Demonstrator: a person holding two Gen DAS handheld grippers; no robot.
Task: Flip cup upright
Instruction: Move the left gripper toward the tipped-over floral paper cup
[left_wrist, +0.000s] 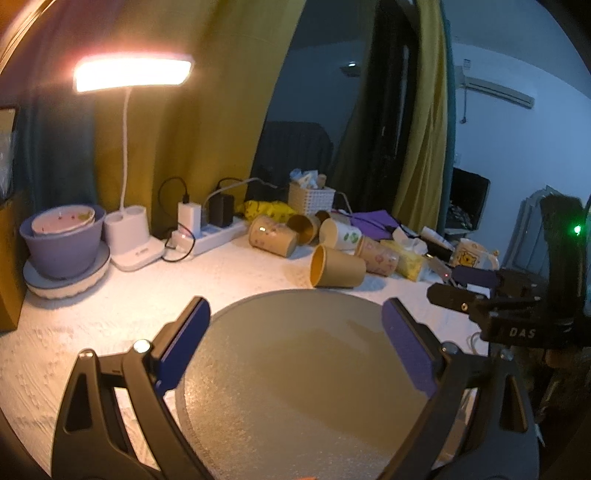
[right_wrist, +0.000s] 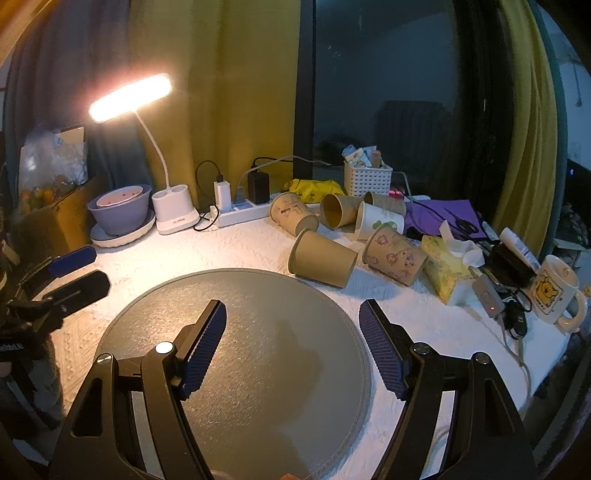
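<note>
Several paper cups lie on their sides on the white table behind a round grey mat (left_wrist: 295, 369). The nearest is a plain brown cup (left_wrist: 338, 267), mouth facing left; it also shows in the right wrist view (right_wrist: 323, 260). Beside it lies a printed cup (right_wrist: 395, 256), with more cups (right_wrist: 293, 214) behind. My left gripper (left_wrist: 295, 328) is open and empty over the mat (right_wrist: 236, 369), short of the brown cup. My right gripper (right_wrist: 291, 332) is open and empty over the mat too. Each gripper shows at the edge of the other's view.
A lit desk lamp (right_wrist: 173, 214), a purple bowl on a plate (right_wrist: 120, 210) and a power strip (right_wrist: 240, 214) stand at the back left. A white basket (right_wrist: 367, 179), tissue pack (right_wrist: 447, 269), cables and a bear mug (right_wrist: 557, 291) crowd the right.
</note>
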